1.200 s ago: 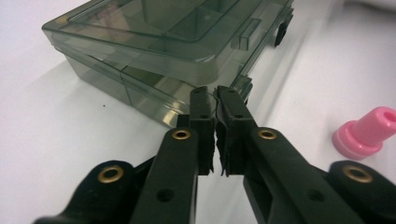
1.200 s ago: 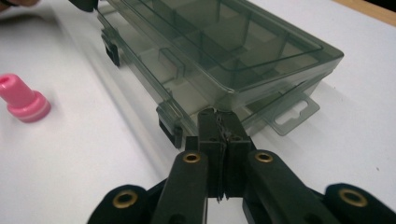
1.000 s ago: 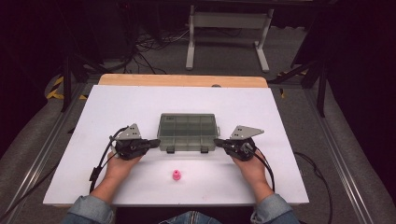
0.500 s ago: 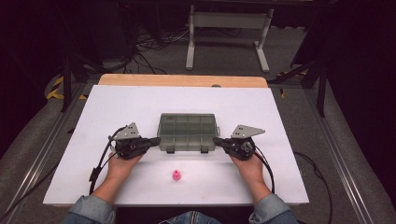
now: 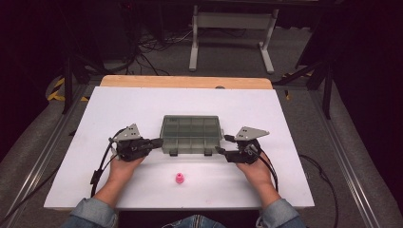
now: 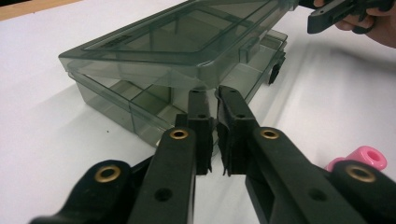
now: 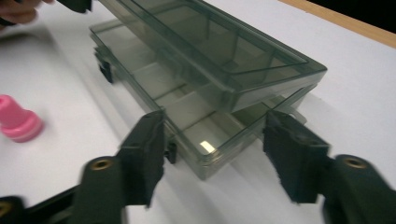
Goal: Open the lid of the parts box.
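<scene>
Nearest you on the white bench [image 5: 95, 142] stands a small pink piece [image 5: 179, 178], apart from everything else; it looks light, hard and smooth, and its round shape may let it roll if nudged. Beyond it, mid-bench, lies the smoky clear compartment box [image 5: 191, 134], its lid [image 6: 187, 37] lifted a little off the base along the front edge. Judge it light, stiff, thin-walled plastic: slick under the pads, prone to skate on the bench, and liable to crack at the hinge or latches [image 5: 207, 153] if you twist it. Take it by the lid's rim near the corners, not the flat panel.

Your left gripper [image 5: 154, 141] sits at the box's left front corner, fingers [image 6: 201, 121] nearly together, seemingly under the lid's edge. Your right gripper [image 5: 223, 144] has just been opening; its fingers [image 7: 147, 140] stand apart, straddling the right front corner without pressing on it.
</scene>
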`<state>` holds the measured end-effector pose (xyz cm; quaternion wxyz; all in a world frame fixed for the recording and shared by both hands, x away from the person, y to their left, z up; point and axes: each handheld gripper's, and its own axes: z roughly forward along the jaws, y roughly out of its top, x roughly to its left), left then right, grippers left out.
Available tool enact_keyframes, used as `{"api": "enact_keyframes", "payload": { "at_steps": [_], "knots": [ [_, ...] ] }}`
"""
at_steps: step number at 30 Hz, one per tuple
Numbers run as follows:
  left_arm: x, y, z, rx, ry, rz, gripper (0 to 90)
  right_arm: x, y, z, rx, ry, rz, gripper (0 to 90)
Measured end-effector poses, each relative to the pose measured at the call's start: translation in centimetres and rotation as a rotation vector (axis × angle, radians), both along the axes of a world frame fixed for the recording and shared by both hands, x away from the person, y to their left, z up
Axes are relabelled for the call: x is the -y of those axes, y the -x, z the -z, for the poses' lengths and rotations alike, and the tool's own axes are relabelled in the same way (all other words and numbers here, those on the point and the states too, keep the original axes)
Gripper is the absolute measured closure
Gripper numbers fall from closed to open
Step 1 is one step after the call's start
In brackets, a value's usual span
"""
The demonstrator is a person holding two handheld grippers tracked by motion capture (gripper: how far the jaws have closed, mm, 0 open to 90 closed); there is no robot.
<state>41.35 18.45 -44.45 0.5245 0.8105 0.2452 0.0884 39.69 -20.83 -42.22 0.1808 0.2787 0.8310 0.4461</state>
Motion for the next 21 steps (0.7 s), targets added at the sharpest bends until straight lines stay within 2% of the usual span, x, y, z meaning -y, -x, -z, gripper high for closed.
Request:
{"api": "enact_keyframes", "payload": {
  "at_steps": [3,6,10,13,21],
  "knots": [
    [0.0,0.0,0.0,0.001,0.002,0.001,82.2,-0.5,-0.7,-0.2,0.003,0.043,0.016,24.8],
    [0.0,0.0,0.0,-0.001,0.005,0.002,81.7,-0.7,-1.2,-0.3,-0.004,0.060,0.012,21.0],
    [0.0,0.0,0.0,-0.002,0.003,0.006,80.7,-1.2,-1.9,-0.6,0.009,0.098,0.010,18.4],
    [0.0,0.1,0.0,-0.010,0.003,0.007,80.3,-1.5,-2.4,-0.7,-0.008,0.108,-0.002,16.9],
    [0.1,0.2,0.0,-0.005,-0.003,0.012,80.0,-1.8,-2.9,-1.0,0.007,0.156,-0.011,16.1]
  ]
}}
